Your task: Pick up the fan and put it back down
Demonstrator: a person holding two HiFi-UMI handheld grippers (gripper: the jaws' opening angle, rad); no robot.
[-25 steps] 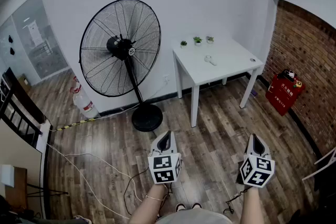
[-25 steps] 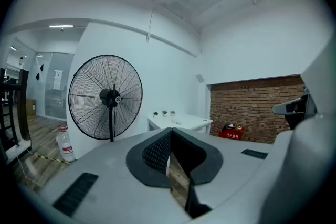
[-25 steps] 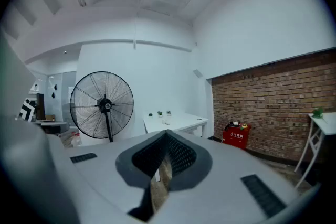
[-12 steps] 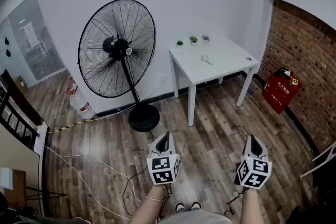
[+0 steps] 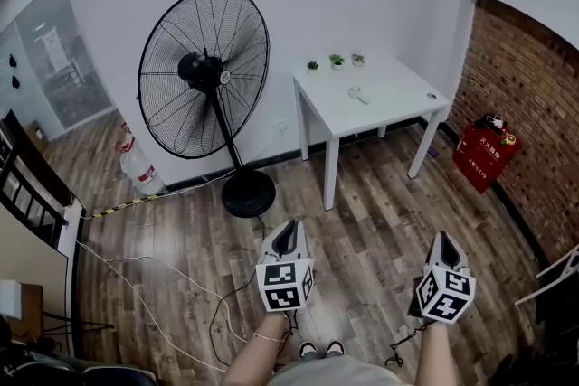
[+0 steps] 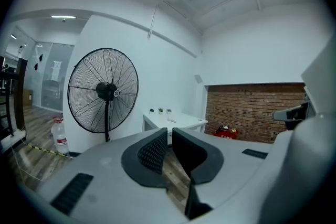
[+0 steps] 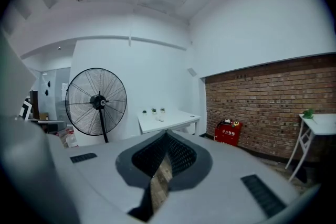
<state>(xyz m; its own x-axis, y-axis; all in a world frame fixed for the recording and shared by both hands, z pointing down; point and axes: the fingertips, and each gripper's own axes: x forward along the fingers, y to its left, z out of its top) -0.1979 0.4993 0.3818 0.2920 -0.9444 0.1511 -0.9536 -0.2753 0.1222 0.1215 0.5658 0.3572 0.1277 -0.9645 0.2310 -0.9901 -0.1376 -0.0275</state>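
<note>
Against the far wall the tall fan (image 5: pixel 204 72) stands upright on the floor (image 5: pixel 362 221), well apart from the left gripper (image 5: pixel 287 230) and right gripper (image 5: pixel 445 241). Both hold nothing, fingers closed. I'd open them, step close and take the pole (image 5: pixel 229 138) squarely, lifting straight.

Black fan (image 5: pixel 204 72), white table (image 5: pixel 398 104), red-brick wall (image 5: pixel 534 122)

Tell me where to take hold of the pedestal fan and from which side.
Probably the thin black pole of the fan, between cage and round base. Come in level from the open room side: the pole stands upright and slim, while the cage is wide wire and the base lies flat.
</note>
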